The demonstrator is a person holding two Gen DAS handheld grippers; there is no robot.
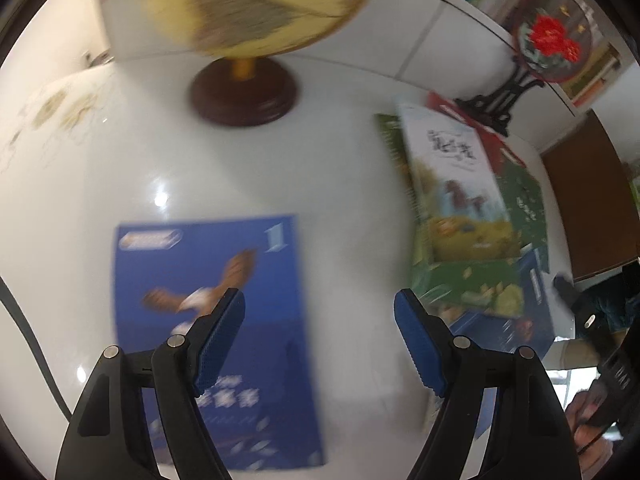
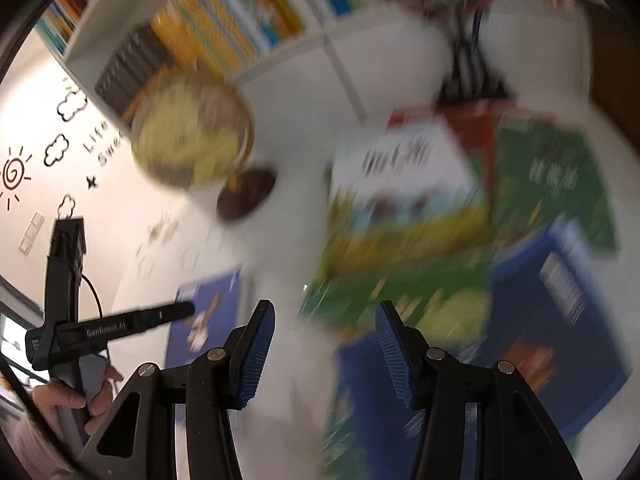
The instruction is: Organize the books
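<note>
Both hand-held grippers, left [image 1: 320,316] and right [image 2: 325,328], hang open and empty; the glossy blue paperback [image 1: 216,340] may skid across the white bench [image 1: 344,184].

Both wrist views look steeply down, sharing the globe [image 1: 244,8] and scattered books [image 1: 452,184]

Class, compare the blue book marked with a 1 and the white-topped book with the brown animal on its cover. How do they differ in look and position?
The blue book lies alone, flat on the white table; the white-topped book rests on top of a pile of other books.
The blue book's cover is almost all blue; the white-topped book's fades from white into a yellow-green landscape.
The blue book sits beneath the left gripper; the white-topped book lies off to one side.
Both lie face up.
</note>
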